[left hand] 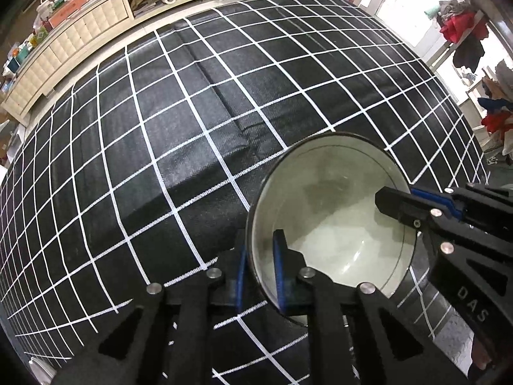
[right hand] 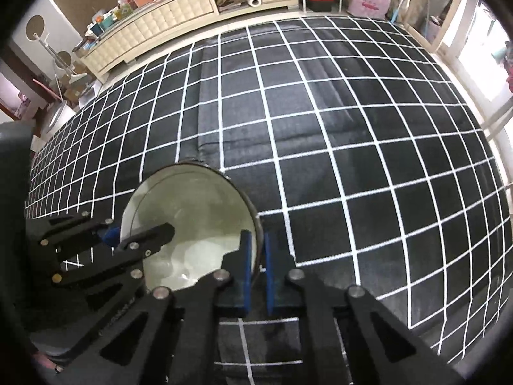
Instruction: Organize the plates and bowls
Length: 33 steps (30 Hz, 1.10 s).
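Note:
A pale green-white bowl with a dark rim [left hand: 333, 211] is held over the black checked cloth. My left gripper [left hand: 260, 272] is shut on the bowl's left rim, one pad outside and one inside. My right gripper [left hand: 397, 203] comes in from the right and is shut on the opposite rim. In the right wrist view the bowl [right hand: 189, 224] sits at lower left. My right gripper [right hand: 256, 272] pinches its right rim there, and my left gripper [right hand: 141, 235] holds its left rim.
A black cloth with a white grid [right hand: 320, 128] covers the table. A cream cabinet with clutter on top [right hand: 166, 19] stands along the far wall. Clothes hang at the right [left hand: 461, 32].

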Each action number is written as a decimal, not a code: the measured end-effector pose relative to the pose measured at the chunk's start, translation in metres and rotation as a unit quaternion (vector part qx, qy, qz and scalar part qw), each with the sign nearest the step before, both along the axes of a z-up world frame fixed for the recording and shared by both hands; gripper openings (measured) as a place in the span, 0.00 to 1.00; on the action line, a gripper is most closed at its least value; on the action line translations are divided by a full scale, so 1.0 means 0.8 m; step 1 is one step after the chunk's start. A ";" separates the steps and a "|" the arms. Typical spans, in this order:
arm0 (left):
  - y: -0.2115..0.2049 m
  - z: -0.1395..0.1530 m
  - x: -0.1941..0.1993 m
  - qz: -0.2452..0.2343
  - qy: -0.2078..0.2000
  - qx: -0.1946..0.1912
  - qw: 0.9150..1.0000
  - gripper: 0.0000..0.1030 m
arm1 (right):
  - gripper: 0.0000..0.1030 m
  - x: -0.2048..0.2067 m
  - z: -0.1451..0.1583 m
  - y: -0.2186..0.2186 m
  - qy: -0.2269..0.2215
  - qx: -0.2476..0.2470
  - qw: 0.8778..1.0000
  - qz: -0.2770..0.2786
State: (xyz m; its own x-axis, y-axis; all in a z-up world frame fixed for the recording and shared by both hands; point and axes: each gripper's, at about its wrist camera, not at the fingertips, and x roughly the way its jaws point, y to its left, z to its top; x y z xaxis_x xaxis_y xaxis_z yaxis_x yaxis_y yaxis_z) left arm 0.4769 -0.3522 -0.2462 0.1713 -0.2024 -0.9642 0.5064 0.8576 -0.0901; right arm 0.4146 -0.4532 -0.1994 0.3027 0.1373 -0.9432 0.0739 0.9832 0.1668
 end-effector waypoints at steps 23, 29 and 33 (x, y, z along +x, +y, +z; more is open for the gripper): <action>0.185 0.138 -0.089 0.056 -0.055 -0.018 0.997 0.12 | 0.09 -0.080 0.128 0.154 -0.077 0.006 0.995 0.059; 0.254 0.151 -0.114 0.083 -0.055 -0.011 0.995 0.12 | 0.09 -0.097 0.134 0.218 -0.077 0.009 0.993 0.094; 0.294 0.140 -0.132 0.105 -0.049 -0.009 0.993 0.12 | 0.09 -0.108 0.123 0.246 -0.067 0.015 0.991 0.115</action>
State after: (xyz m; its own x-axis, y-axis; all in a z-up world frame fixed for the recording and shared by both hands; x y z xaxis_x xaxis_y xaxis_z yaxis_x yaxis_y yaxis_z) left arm 0.3715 -0.1173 -0.1339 0.3036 -0.1689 -0.9377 0.3242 0.9438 -0.0650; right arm 0.3284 -0.2565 -0.1011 0.3832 0.2440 -0.8908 -0.1758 0.9661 0.1889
